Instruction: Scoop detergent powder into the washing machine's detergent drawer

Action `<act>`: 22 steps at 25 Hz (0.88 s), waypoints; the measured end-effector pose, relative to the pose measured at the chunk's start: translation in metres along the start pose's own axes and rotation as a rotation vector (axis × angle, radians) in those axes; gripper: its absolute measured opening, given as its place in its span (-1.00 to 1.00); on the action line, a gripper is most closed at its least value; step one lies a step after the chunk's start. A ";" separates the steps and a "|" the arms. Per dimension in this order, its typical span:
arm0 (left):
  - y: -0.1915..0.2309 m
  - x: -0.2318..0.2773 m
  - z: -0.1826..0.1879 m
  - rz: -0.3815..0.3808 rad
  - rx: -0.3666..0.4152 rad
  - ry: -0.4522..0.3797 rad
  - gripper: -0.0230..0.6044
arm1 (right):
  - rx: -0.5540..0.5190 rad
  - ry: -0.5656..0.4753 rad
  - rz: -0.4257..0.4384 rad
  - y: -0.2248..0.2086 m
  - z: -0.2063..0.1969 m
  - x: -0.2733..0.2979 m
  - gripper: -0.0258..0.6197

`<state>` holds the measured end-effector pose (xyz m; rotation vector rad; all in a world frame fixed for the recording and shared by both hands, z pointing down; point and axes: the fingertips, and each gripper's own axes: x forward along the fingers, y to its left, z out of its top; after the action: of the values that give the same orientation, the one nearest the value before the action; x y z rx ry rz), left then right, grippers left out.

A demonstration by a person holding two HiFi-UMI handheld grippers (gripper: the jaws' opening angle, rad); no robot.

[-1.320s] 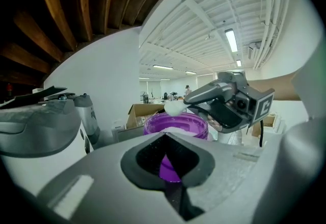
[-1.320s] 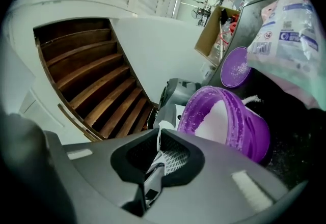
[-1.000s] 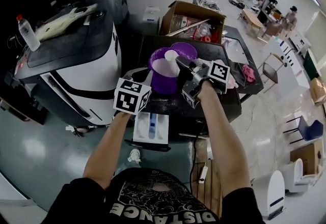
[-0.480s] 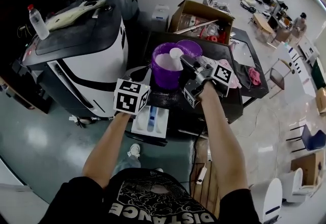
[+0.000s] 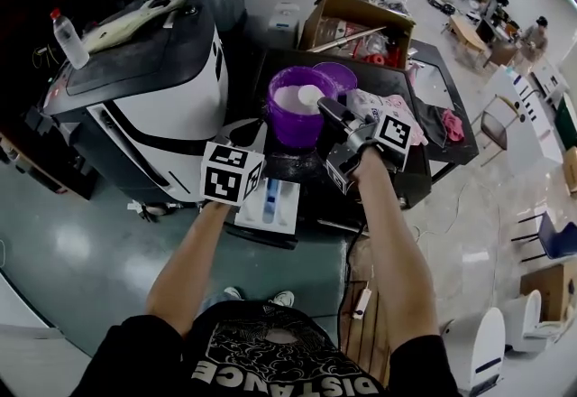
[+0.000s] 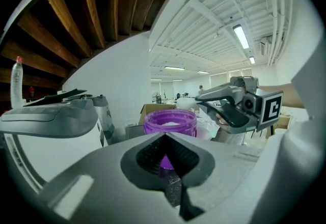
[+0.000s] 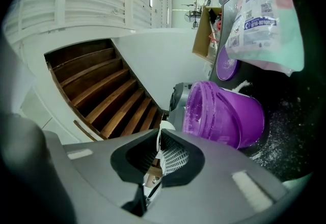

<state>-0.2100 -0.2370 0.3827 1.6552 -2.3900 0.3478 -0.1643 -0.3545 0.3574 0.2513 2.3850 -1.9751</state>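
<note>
The step in hand is judged to be the carrying of a load from the purple plastic bucket [image 5: 296,111] to the white detergent drawer [image 5: 269,204]. It is best done with the small white plastic scoop [image 5: 311,96] kept level and lifted clear of the bucket's rim. The scoop should then be drawn back over a drawer compartment and tipped slowly so that nothing is spilled; loose grains are already scattered on the dark tabletop [image 7: 285,131]. Whether the scoop is filled cannot be told. The right gripper [image 7: 159,139] is clamped on the scoop's thin handle, with the bowl held over the white detergent powder [image 5: 287,97] in the bucket. The right forearm is stretched forward, and the gripper is angled leftward toward the bucket. The left gripper [image 6: 165,140] is closed with nothing held and is poised beside the drawer's left edge, the left arm extended less far. The drawer is pulled out below the table's near edge, between the two arms and apart from the bucket. A round purple lid [image 5: 335,77] lies just beside the bucket.
</note>
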 end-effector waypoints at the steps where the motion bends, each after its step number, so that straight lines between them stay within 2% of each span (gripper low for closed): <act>1: 0.000 -0.002 -0.001 -0.003 0.001 0.003 -0.91 | -0.003 -0.002 0.001 0.001 -0.001 -0.001 -0.81; 9: 0.009 -0.022 -0.012 -0.024 0.006 0.008 -0.91 | -0.045 -0.011 -0.013 0.000 -0.020 -0.006 -0.81; 22: 0.016 -0.063 -0.032 -0.085 -0.004 0.004 -0.91 | -0.054 -0.066 -0.015 0.007 -0.069 -0.019 -0.81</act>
<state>-0.2022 -0.1654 0.3923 1.7468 -2.3071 0.3311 -0.1393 -0.2876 0.3666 0.1641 2.4025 -1.8909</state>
